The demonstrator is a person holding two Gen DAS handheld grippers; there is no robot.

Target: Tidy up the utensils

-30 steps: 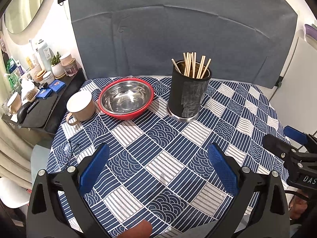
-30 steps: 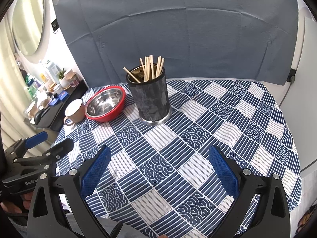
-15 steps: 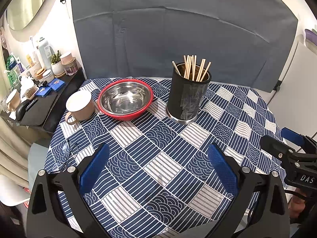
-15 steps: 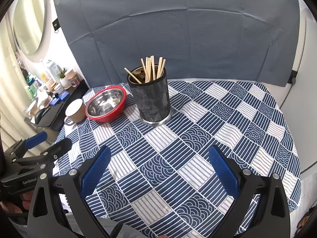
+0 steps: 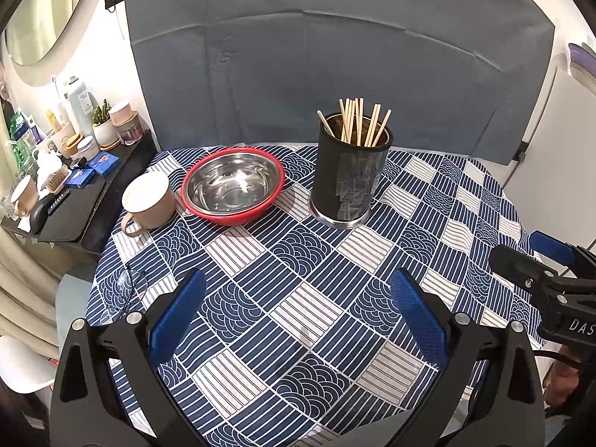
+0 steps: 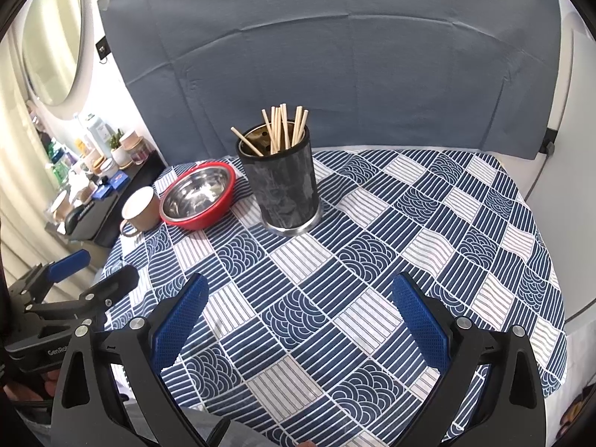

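Observation:
A black cylindrical holder (image 5: 348, 182) (image 6: 283, 190) stands upright at the back of the table, with several wooden chopsticks (image 5: 357, 121) (image 6: 283, 126) sticking out of it. My left gripper (image 5: 298, 313) hovers open above the near part of the tablecloth, nothing between its blue pads. My right gripper (image 6: 298, 316) is also open and empty, over the near middle. Each gripper shows at the edge of the other's view: the right gripper (image 5: 540, 264) at the right, the left gripper (image 6: 89, 275) at the left.
A steel bowl with a red rim (image 5: 234, 186) (image 6: 199, 195) and a beige mug (image 5: 149, 199) (image 6: 139, 210) sit left of the holder. Eyeglasses (image 5: 126, 290) lie near the table's left edge. A cluttered side shelf (image 5: 67, 171) stands beyond it. A grey backdrop (image 5: 335, 67) rises behind.
Both grippers have pulled back and risen slightly, so the table appears a little farther away. Both stay open and empty.

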